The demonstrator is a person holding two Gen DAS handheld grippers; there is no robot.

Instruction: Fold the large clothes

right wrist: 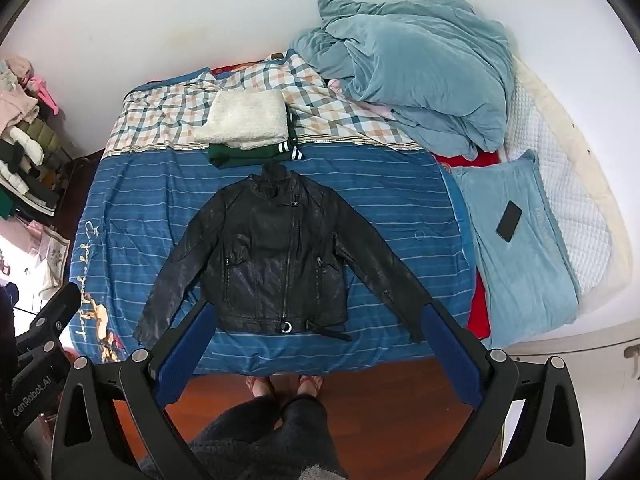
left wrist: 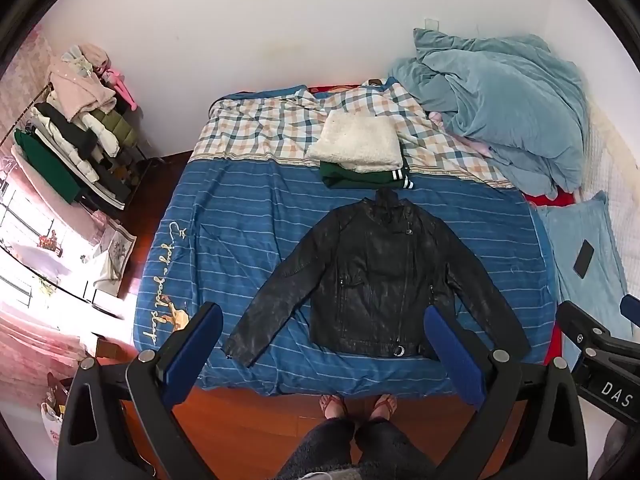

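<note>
— Spreading wide, both pairs of fingers are seen with nothing held: the left gripper [left wrist: 320, 344] and the right gripper [right wrist: 316, 340] are fully parted above the bed edge.

— And the garment?

— A black leather jacket [left wrist: 372, 276] is laid flat, front up, sleeves out, on the blue striped bedspread [left wrist: 240, 216], just beyond the fingertips [left wrist: 210, 312]. Farther past its collar, a folded white fleece [left wrist: 358, 144] is stacked on a folded green garment [left wrist: 360, 178].
</note>
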